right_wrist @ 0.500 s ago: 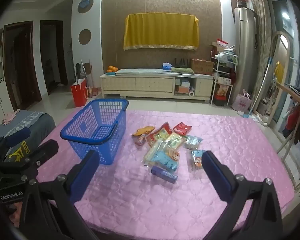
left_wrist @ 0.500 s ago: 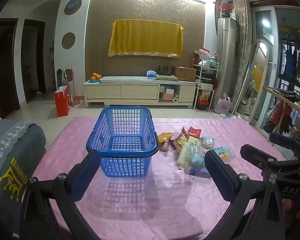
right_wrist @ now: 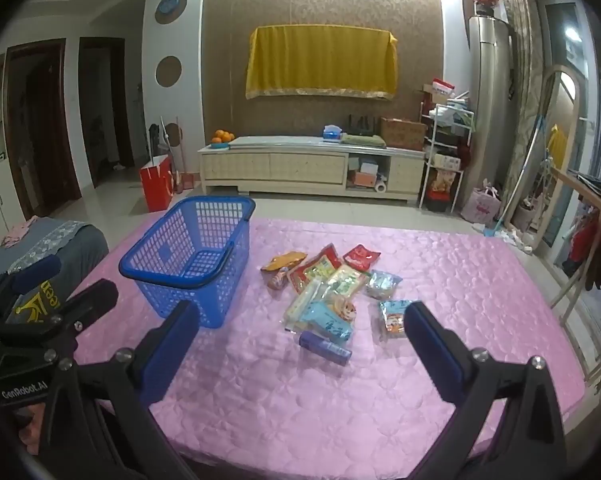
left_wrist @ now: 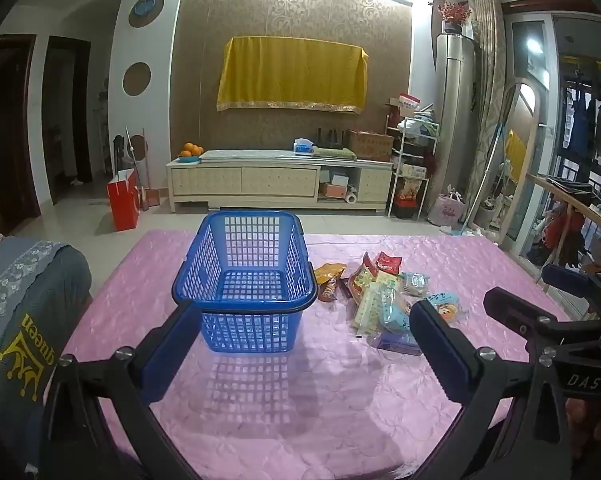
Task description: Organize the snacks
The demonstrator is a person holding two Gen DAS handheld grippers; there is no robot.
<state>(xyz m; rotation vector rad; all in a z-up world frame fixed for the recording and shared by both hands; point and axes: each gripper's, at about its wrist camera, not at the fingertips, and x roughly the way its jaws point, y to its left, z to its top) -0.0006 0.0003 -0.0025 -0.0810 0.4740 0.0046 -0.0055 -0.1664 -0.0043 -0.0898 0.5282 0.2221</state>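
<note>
An empty blue plastic basket [left_wrist: 244, 332] [right_wrist: 216, 300] stands on the pink quilted tabletop [left_wrist: 300, 408] [right_wrist: 460, 280], left of centre. To its right lies a loose pile of several snack packets [left_wrist: 380, 296] [right_wrist: 328, 288], with a purple tube [right_wrist: 325, 347] at the near edge and a red packet [right_wrist: 361, 257] at the far edge. My left gripper [left_wrist: 302, 312] is open, nothing between its blue pads, short of the basket. My right gripper [right_wrist: 300, 308] is open too, hovering before the pile. Each gripper's fingers also show at the other view's edge.
A grey cushioned seat [left_wrist: 20, 300] abuts the table's left side. Beyond the table are tiled floor, a red bag [left_wrist: 122, 200] and a low cream cabinet [left_wrist: 276, 180]. A wooden rail with hanging clothes [left_wrist: 572, 208] runs along the right.
</note>
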